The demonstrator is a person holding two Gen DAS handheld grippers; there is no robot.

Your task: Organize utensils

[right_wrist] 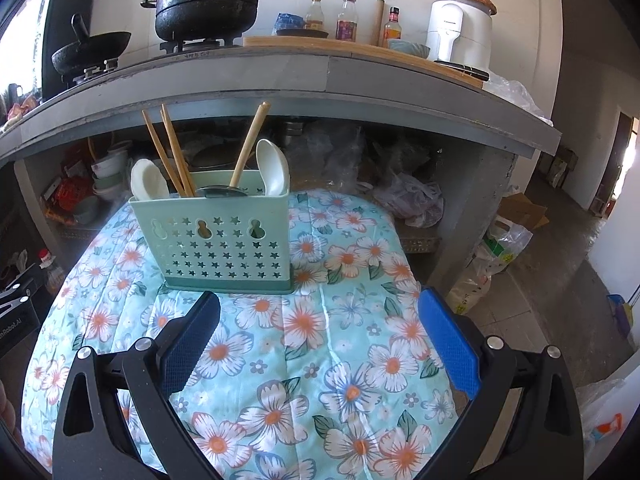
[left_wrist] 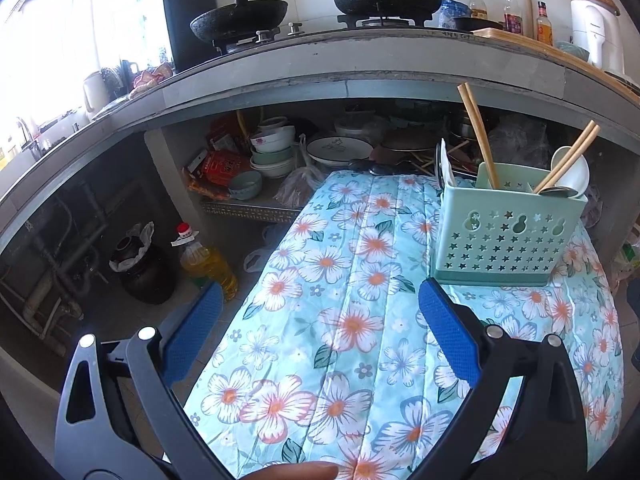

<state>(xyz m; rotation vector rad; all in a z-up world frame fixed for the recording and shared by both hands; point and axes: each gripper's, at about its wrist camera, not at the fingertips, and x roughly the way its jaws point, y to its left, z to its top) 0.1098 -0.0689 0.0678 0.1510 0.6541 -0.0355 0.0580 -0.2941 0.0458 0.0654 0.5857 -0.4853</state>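
Right now both claws are hanging released and empty over the flower-print cloth (right_wrist: 304, 320) covering the desk, the left claw (left_wrist: 320, 304) and the right claw (right_wrist: 320, 308) each spreading blue pads wide. Nothing is lying between them and the mint-green utensil holder (right_wrist: 224, 240), which is standing upright at the far part of the cloth. Wooden chopsticks (right_wrist: 170, 152) and white spoons (right_wrist: 274, 168) are sticking up out of it. Behind it a grey kitchen counter (right_wrist: 280, 76) is carrying a black wok (left_wrist: 240, 16), a black pot (right_wrist: 208, 8), sauce bottles (right_wrist: 347, 18) and a white appliance (right_wrist: 460, 32) whose label is too small to read. Bowls (left_wrist: 272, 152) are sitting stacked on the shelf beneath, and an oil bottle (left_wrist: 210, 266) is standing on the floor. At the right-wrist view's left edge, partial lettering is reading "nRobot.AI".
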